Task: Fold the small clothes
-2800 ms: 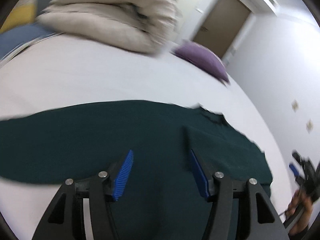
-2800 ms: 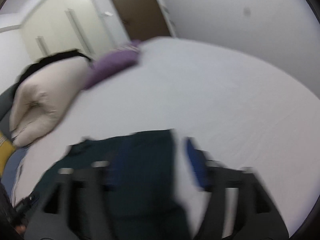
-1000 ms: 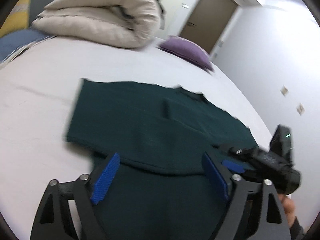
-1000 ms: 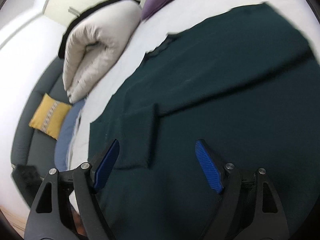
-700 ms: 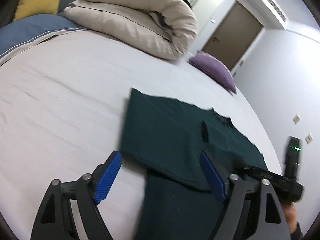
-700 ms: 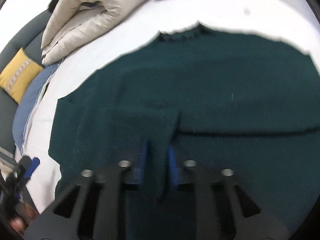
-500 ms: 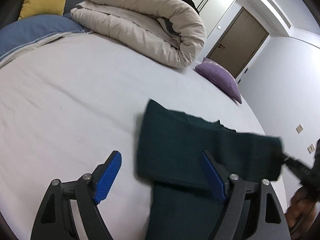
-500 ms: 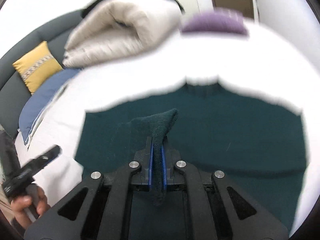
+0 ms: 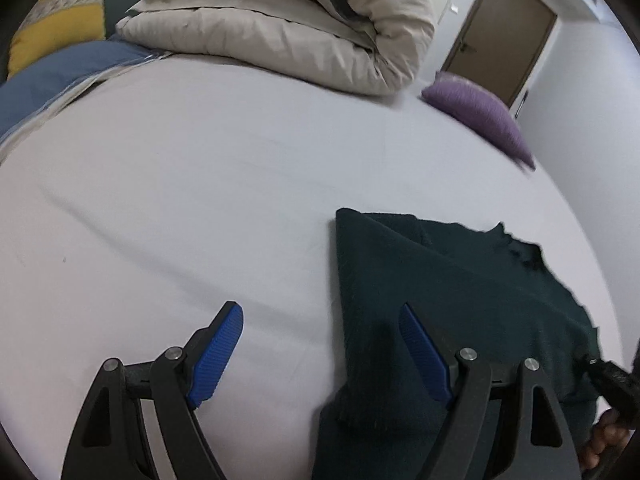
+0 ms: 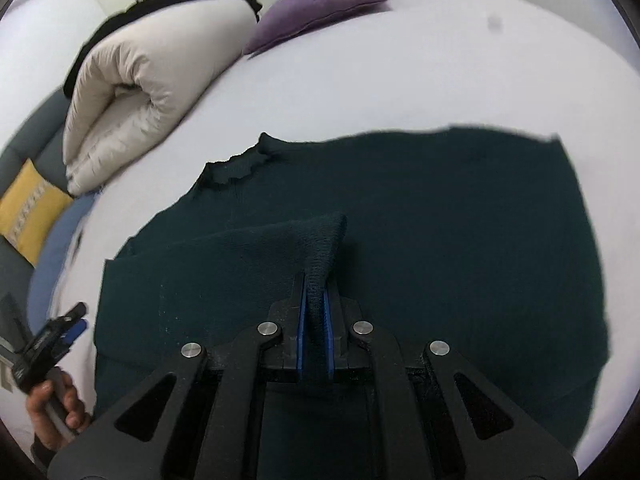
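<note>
The left gripper (image 9: 320, 344) hangs wide open and empty at the bottom of its view, one blue pad over the white bed sheet (image 9: 200, 184), the other over the dark green sweater (image 9: 460, 280), which fills the lower right. A rolled beige duvet (image 9: 288, 28) lies upper centre, a purple cushion (image 9: 480, 112) upper right. The right gripper (image 10: 315, 320) is clamped tight on the sweater's ribbed cuff (image 10: 322, 256), mid-frame, the sleeve drawn over the body.

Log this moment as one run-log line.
task: fold small clothes | right gripper: shut on dark green sweater cuff, lifted | left gripper: open, empty, at sweater's edge | surface: white bed
</note>
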Available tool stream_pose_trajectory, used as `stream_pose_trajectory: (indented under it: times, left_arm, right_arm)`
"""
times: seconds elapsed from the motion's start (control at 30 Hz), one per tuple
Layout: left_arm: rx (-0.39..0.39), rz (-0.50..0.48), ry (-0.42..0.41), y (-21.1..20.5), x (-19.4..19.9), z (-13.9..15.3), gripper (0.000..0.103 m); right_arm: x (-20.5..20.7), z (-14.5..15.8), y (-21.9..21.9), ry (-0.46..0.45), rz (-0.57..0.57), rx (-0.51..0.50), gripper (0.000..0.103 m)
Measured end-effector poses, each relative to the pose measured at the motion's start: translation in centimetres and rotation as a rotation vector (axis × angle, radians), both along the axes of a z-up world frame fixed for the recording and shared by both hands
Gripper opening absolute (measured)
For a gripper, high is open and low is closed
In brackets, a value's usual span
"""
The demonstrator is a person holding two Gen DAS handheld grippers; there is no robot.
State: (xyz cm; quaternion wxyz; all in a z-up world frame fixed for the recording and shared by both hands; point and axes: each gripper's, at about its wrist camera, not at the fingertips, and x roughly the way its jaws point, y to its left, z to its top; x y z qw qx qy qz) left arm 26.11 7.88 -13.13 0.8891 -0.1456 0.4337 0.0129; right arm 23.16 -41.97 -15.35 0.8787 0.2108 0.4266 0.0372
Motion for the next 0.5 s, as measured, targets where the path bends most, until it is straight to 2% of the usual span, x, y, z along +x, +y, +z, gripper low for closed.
stream_pose_trajectory:
  times: [0.1, 0.13, 0.17, 0.23, 0.3, 0.37, 0.4, 0.43, 0.5]
  left_arm:
    - [0.008, -0.013, 0.030, -0.5, 1.5, -0.4, 0.081]
    - [0.016, -0.022, 0.052, -0.8, 2.2, -0.8, 0.077]
    - [0.026, -0.021, 0.068, -0.9, 2.8, -1.3, 0.066]
    - [0.044, -0.006, 0.065, -1.0, 3.3, -1.7, 0.056]
    - [0.072, -0.029, 0.062, -1.4, 3.6, -1.7, 0.028]
    - [0.128, -0.082, 0.057, -2.6, 3.7, -1.5, 0.013]
    - [0.156, -0.091, 0.049, -3.1, 3.6, -1.3, 0.008]
    - [0.170, -0.103, 0.040, -3.3, 3.5, -1.1, 0.008]
    - [0.150, -0.110, 0.029, -2.9, 3.7, -0.6, 0.008]
  right_arm:
    - [-0.2, -0.4, -0.7, -0.007, -0.001, 0.030, 0.007]
    - [-0.1, -0.2, -0.3, -0.006, 0.008, 0.023, 0.007]
    - [0.1, 0.0, -0.3, -0.004, 0.016, 0.014, 0.007]
    - [-0.4, 0.3, 0.4, -0.003, 0.027, 0.000, 0.007]
    - [-1.0, 0.0, 0.7, 0.010, 0.032, -0.008, 0.007]
    - [-1.2, -0.6, 0.4, 0.021, 0.027, 0.005, 0.007]
    - [-1.5, -0.8, -0.1, 0.021, 0.022, 0.019, 0.007]
    - [-1.2, -1.1, -0.2, 0.020, 0.010, 0.039, 0.007]
    - [-1.3, -1.0, -0.5, 0.012, -0.018, 0.055, 0.007]
